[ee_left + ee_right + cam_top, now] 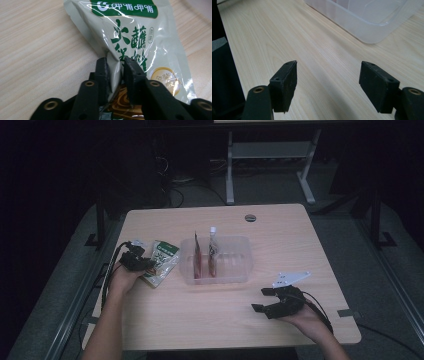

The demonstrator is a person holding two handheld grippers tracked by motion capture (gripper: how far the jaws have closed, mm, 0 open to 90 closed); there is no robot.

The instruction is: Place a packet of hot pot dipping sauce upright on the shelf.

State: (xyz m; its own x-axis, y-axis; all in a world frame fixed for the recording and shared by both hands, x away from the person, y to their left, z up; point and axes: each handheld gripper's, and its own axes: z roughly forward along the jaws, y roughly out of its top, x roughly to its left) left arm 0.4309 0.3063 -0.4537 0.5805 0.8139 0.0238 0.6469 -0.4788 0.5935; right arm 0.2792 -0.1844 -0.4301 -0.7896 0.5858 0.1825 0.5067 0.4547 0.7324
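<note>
Nearest, the right hand-held gripper [264, 300] is resting on the surface [200, 320] with its jaws standing wide apart, gripping nothing. Farther left, the left hand-held gripper [145, 262] is pinching a fold of the green snack packet [162, 261], which is lying just beside the clear plastic container [240, 270].

left claw [150, 265] pinched narrow, right claw [264, 300] agape
</note>
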